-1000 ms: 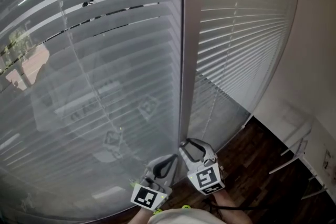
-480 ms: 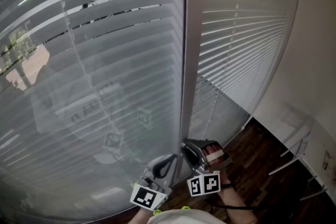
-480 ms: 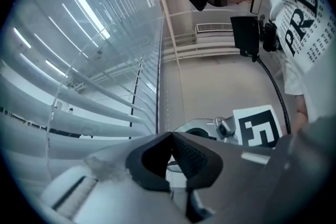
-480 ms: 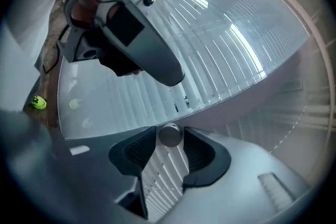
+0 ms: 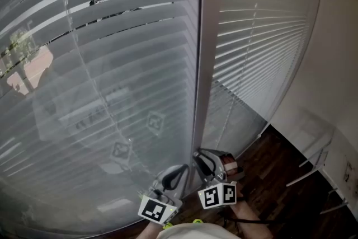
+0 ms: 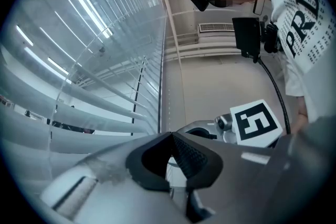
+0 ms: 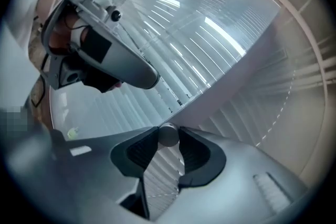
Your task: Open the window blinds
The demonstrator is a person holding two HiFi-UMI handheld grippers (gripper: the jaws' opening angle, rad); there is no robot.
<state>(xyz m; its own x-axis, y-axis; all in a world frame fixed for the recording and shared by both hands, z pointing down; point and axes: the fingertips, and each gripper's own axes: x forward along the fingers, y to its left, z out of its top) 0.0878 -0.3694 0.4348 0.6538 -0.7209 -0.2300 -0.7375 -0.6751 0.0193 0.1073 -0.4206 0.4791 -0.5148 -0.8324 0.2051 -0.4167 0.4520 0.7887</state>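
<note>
- L tongs (image 6: 170, 136): clenched, tips together, low by window's bottom edge.
- R tongs (image 5: 204, 158): just beside L, jaws just been closing, now gripping round tilt wand (image 7: 168, 135).
- Window blinds (image 5: 112, 64): hang lowered beyond, either side of frame post (image 5: 205, 64); few gaps btwn slats near top.

The right gripper (image 7: 168, 140) had its jaws, which had just been closing, pressed on the round grey end of the tilt wand (image 7: 168, 134), with one dark ribbed pad on each side of it. Beyond them the white blinds (image 7: 210, 44) filled the picture, their slats crossed by a pale window post (image 7: 236, 78). A beaded cord (image 7: 287, 107) hung at the right. The left gripper (image 7: 105, 63) showed at the upper left, apart from the wand.
</note>
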